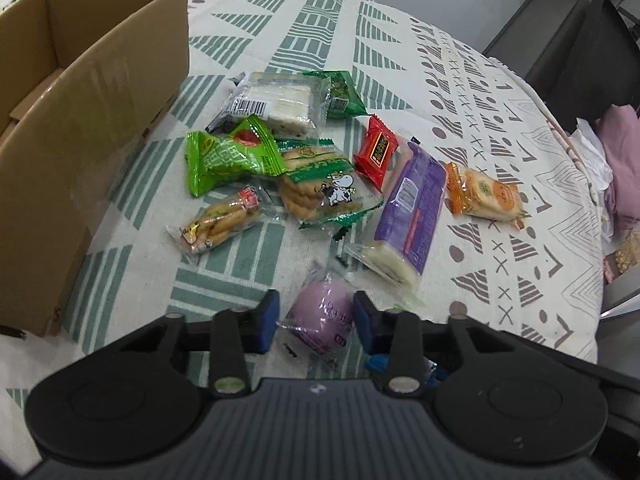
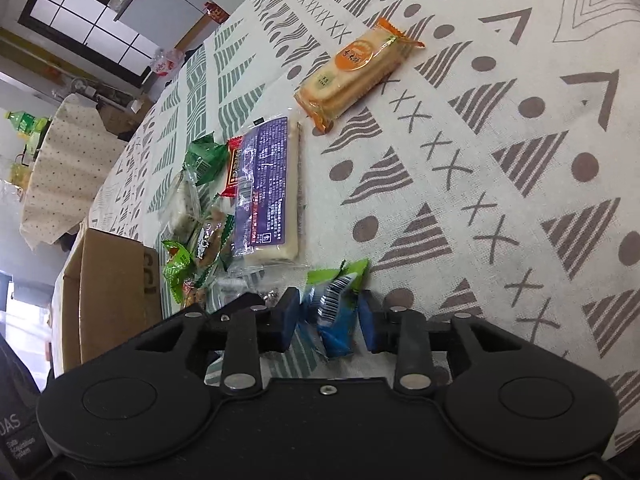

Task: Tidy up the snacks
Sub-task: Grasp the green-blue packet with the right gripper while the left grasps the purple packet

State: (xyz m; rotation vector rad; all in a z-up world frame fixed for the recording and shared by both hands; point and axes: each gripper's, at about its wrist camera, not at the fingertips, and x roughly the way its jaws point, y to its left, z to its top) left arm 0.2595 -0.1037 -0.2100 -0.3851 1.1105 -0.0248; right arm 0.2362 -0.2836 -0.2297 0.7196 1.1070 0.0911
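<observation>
Several snack packets lie on the patterned tablecloth (image 1: 400, 40). My left gripper (image 1: 316, 316) is open, its blue pads either side of a round purple packet (image 1: 324, 316) without pressing it. Beyond lie a long purple packet (image 1: 412, 208), an orange cracker packet (image 1: 486, 194), a red packet (image 1: 376, 152), a cow-print biscuit packet (image 1: 320, 188), a green packet (image 1: 228, 156) and a stick-snack packet (image 1: 222, 224). My right gripper (image 2: 330, 316) is open around a blue-and-green packet (image 2: 336, 304). The cardboard box (image 1: 80, 120) stands open at the left.
The box also shows in the right wrist view (image 2: 112, 288), left of the pile. The table's right edge (image 1: 592, 216) borders pink cloth (image 1: 624, 160) and a dark chair (image 1: 580, 52). The long purple packet (image 2: 268, 188) and orange crackers (image 2: 352, 72) lie ahead of the right gripper.
</observation>
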